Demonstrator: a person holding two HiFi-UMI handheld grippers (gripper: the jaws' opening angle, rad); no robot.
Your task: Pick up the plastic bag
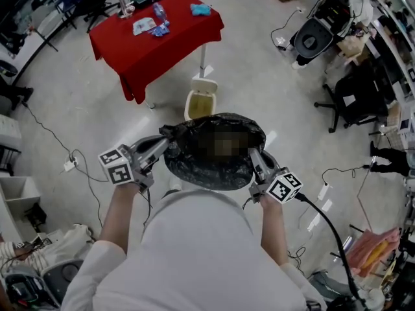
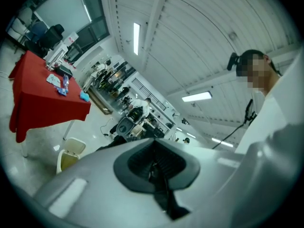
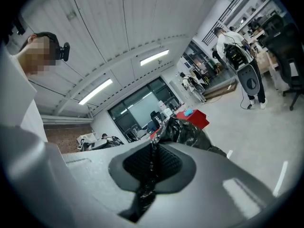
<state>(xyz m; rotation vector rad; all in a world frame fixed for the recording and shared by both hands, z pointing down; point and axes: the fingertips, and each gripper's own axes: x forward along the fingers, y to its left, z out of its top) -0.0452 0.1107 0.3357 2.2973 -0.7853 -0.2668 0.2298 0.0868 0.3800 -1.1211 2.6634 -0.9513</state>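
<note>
Both grippers are closed tight on the black plastic bag [image 1: 194,167]. The left gripper [image 1: 165,149] pinches its rim on one side and the right gripper [image 1: 254,157] on the opposite side, with a thin strip of film between each pair of fingers [image 2: 135,163]. The bag hangs in the air in front of the person, above the floor [image 1: 272,96], near the small bin [image 1: 201,102] beside an edge of the red surface [image 1: 175,24]. To lift it well, I would raise both hands together and level, with firm pressure and no hard pull sideways, because thin film may slip or tear.
</note>
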